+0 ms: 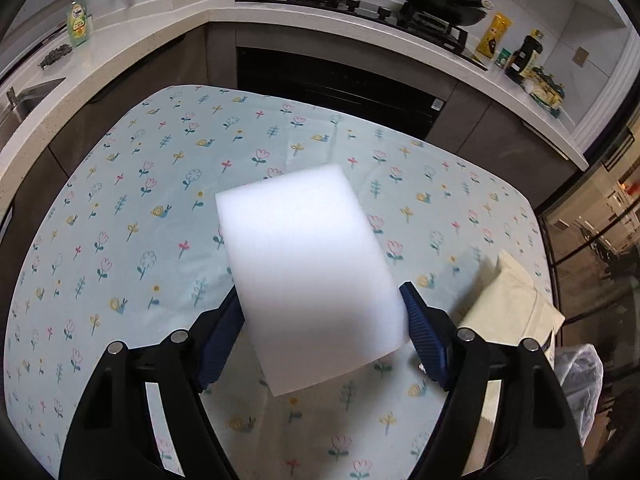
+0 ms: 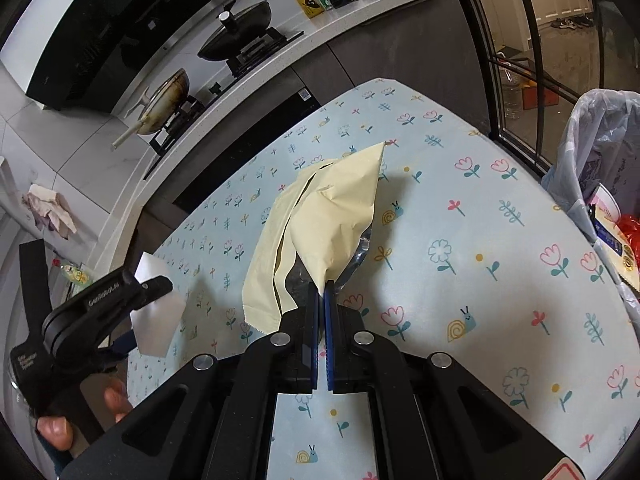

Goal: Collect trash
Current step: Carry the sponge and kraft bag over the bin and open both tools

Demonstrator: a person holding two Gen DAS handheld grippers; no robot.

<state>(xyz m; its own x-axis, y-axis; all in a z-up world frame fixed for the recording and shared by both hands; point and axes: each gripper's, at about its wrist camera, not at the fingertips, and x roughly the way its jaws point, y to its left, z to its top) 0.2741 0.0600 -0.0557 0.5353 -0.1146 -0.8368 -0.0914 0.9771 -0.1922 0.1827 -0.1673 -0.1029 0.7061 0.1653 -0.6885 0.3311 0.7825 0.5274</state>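
Floral tablecloth [image 1: 132, 208], kitchen behind. Left gripper [image 1: 324, 312] fingers clamped on white foam [image 1: 308, 268]. Right gripper [image 2: 322, 292] pinched on yellow bag [image 2: 332, 216]. Bin bag [image 2: 592, 152] at right.

Little can be read. In the right wrist view, the black body of the left gripper [image 2: 156, 286] carries raised lettering along its upper arm, too blurred to make out with certainty. A small white label lower on its handle has several lines of print too small to read. The yellow packet [image 1: 495, 36], the dark bottle [image 1: 528, 54] and the green bottle [image 1: 77, 20] bear labels, but none of their print is legible.
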